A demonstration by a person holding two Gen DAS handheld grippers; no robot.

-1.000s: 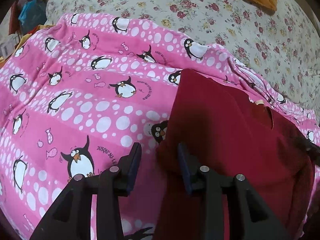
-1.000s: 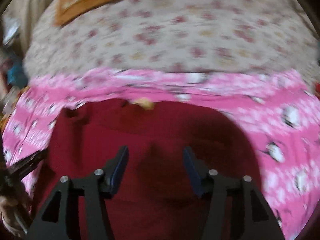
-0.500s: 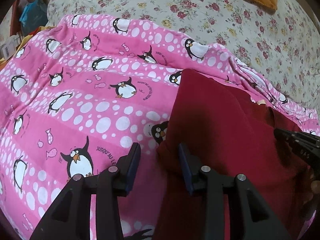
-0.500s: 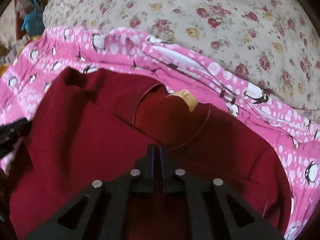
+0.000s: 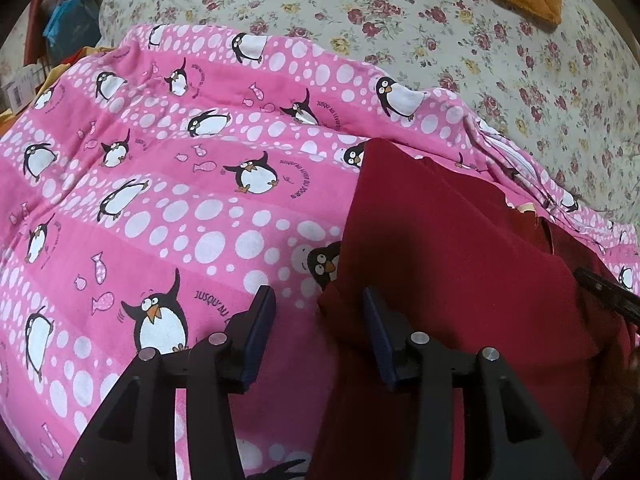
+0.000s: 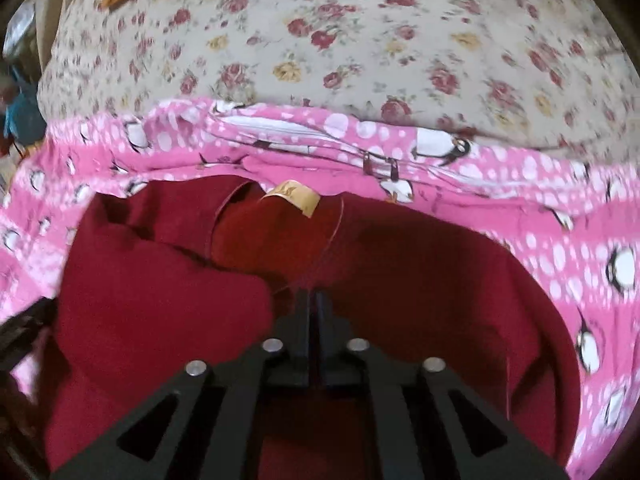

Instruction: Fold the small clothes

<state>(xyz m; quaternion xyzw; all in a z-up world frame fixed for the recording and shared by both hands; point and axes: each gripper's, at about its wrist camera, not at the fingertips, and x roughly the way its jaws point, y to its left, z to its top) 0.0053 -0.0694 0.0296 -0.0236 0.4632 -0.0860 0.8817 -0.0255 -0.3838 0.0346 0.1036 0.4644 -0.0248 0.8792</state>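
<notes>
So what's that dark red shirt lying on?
The dark red shirt lies on a pink penguin blanket, which rests on a floral bedspread. Whatever sits directly beneath the shirt is covered.

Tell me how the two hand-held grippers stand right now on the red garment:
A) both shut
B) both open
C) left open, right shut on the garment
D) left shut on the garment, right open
C: the left hand-held gripper has its jaws spread at the edge of the red garment, while the right hand-held gripper has its jaws pressed together on the cloth just below the neckline.
</notes>
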